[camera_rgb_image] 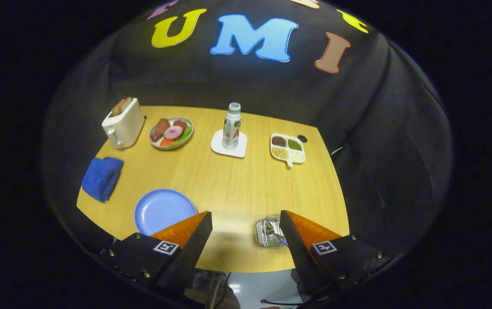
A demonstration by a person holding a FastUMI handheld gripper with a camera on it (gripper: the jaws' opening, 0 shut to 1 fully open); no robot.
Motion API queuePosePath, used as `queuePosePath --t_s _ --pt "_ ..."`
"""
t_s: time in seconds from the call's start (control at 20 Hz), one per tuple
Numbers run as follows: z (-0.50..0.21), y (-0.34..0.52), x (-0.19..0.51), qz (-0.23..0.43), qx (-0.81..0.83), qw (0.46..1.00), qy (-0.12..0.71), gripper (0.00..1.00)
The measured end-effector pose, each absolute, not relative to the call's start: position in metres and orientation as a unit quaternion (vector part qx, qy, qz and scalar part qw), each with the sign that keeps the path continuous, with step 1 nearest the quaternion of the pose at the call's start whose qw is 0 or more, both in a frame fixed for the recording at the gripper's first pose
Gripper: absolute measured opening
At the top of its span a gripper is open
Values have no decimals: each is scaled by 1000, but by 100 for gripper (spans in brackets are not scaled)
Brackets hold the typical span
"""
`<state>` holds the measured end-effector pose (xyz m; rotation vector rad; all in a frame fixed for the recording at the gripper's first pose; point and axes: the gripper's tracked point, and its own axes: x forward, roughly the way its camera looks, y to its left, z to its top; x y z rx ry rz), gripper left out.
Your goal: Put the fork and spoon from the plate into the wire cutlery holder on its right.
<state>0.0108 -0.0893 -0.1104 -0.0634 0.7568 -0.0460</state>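
here the jaws gape, wire holder [269, 233] against the right one, plate [162, 210] left

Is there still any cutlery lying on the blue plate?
No: the blue plate shows a bare surface, and the open tool holds nothing, the wire cutlery holder beside one finger.

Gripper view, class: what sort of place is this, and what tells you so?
Probably a staged kitchen or dining tabletop in a booth: a toaster holding toast, a plate of food and a blue plate beside a wire cutlery holder. The open gripper holds nothing.
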Motion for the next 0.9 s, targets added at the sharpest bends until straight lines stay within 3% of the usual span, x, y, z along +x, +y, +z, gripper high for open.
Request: queuePosePath --t_s 0.35,0.6,0.9 --pt "-51 -68 32 -43 -31 977 207 97" --pt "-50 -64 23 -47 -73 978 189 97" --pt "-14 -58 16 -102 -65 989 89 97"
